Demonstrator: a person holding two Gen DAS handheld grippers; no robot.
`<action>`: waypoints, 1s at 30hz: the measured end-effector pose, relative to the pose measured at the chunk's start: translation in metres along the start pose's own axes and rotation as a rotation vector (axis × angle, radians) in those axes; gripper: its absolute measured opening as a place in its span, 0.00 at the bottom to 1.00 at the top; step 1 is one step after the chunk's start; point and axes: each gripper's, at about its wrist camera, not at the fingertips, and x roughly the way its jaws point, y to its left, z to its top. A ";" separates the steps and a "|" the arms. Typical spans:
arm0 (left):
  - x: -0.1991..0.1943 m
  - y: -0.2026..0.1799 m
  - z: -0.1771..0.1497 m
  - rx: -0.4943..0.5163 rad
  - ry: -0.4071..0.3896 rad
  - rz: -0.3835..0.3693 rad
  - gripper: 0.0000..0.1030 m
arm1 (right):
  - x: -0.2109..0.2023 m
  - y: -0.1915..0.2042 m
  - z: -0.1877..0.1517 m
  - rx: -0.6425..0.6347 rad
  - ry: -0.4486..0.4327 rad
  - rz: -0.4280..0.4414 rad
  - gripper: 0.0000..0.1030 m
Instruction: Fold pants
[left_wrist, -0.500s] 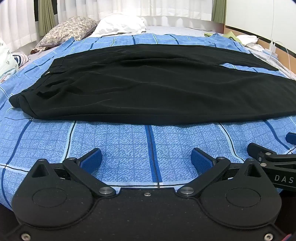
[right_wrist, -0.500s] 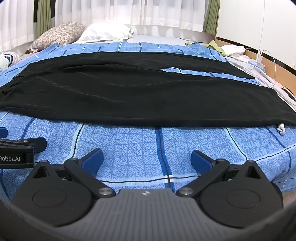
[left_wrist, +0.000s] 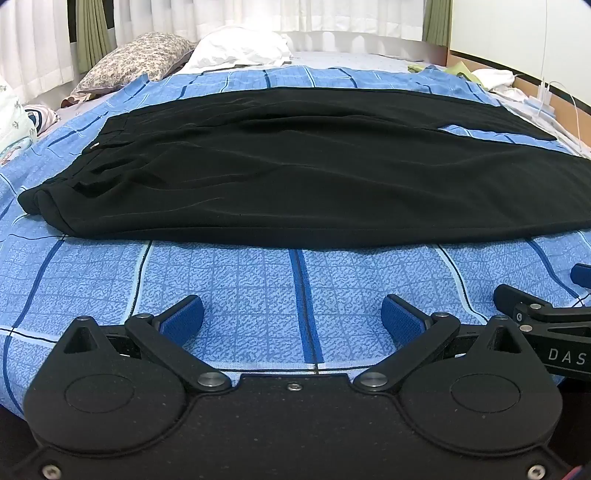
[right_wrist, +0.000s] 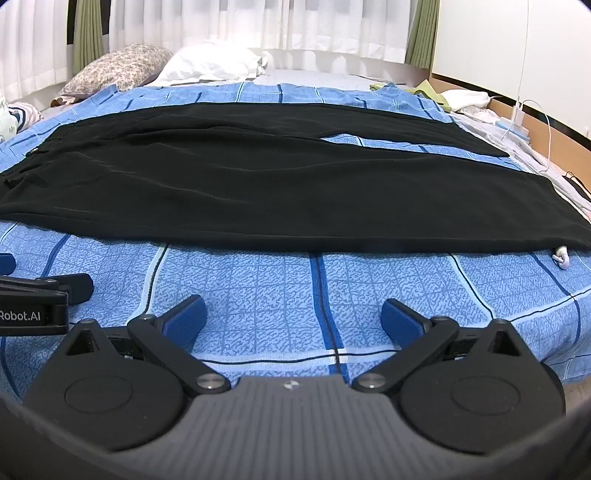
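Left tongs (left_wrist: 291, 319) and right tongs (right_wrist: 293, 319) side by side, tilted downward, jaws wide apart, empty.

bare blue bedspread (left_wrist: 236, 295) before pants (left_wrist: 295, 166), pillows (right_wrist: 118, 68) behind

Black pants (left_wrist: 295, 173) lie on a blue checked bedsheet (left_wrist: 236, 295) with dark stripes; one pillow (left_wrist: 136, 59) is floral, another pillow (left_wrist: 240, 48) white; curtains (right_wrist: 88, 37) are green.

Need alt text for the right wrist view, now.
Black pants lie spread flat across a blue plaid bedspread, unfolded. The right gripper hovers open in front of them, empty; the left gripper shows at the left edge.
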 end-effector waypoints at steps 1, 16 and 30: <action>0.000 0.000 0.000 0.000 0.000 0.000 1.00 | 0.000 0.000 0.000 0.000 0.000 0.000 1.00; 0.000 0.000 0.000 0.000 0.001 0.000 1.00 | 0.000 -0.001 0.000 0.000 0.000 0.000 1.00; -0.004 0.025 0.023 -0.072 0.039 -0.005 1.00 | -0.010 -0.028 0.011 0.129 -0.055 0.011 1.00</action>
